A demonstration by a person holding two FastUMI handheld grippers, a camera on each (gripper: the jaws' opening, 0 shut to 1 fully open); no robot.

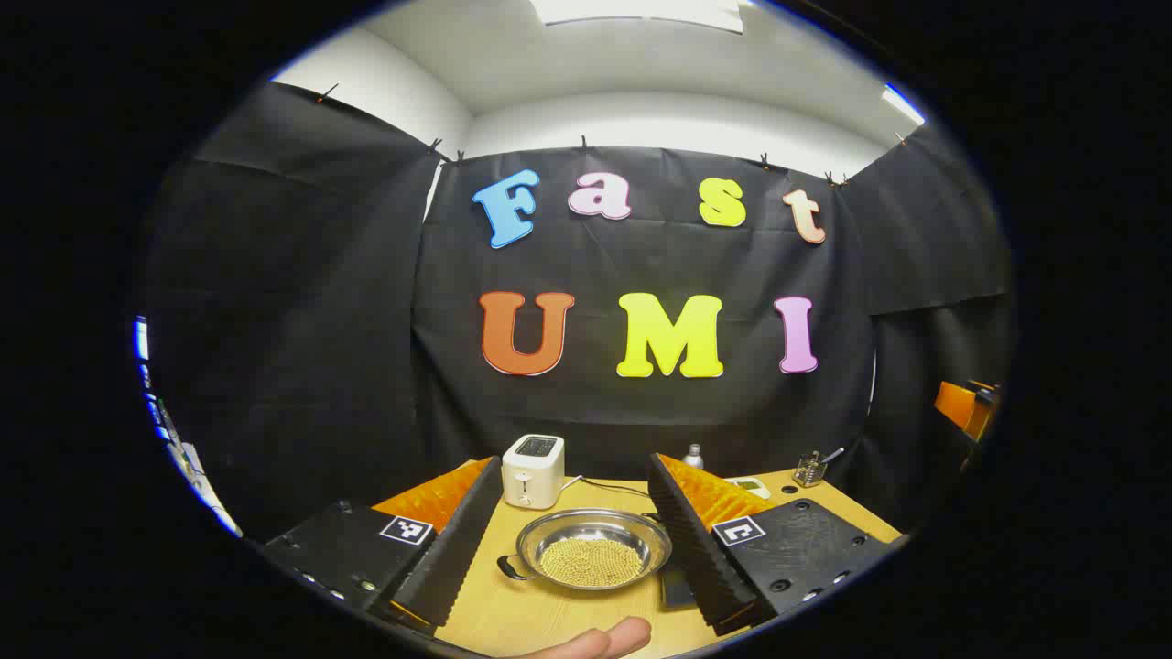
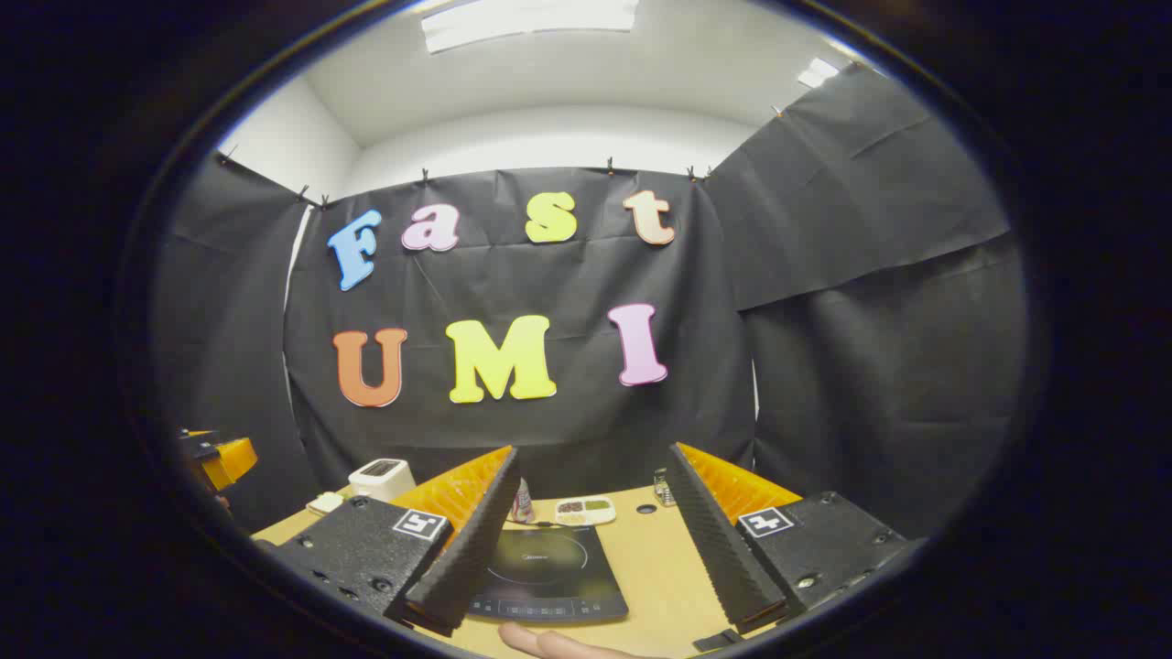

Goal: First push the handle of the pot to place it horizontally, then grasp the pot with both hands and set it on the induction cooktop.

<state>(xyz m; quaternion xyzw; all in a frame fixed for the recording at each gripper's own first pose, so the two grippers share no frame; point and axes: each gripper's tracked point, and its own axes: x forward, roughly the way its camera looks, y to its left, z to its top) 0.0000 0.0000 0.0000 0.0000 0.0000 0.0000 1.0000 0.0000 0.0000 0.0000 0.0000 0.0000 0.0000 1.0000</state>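
Between the open left hand-held gripper (image 1: 579, 535) fingers, the pot (image 1: 593, 549) handle is partly hidden.

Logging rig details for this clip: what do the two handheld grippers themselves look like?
Each gripper, the left gripper and the right gripper, has two long wedge-shaped fingers with ribbed inner faces, mounted on flat black blocks with screw holes. Each block carries a small square black-and-white marker. A bare fingertip shows at the bottom edge; no sleeve or cable is visible.

Black cloth walls (image 1: 302, 302), white ceiling with light panels (image 2: 531, 23), wooden table (image 2: 655, 558).
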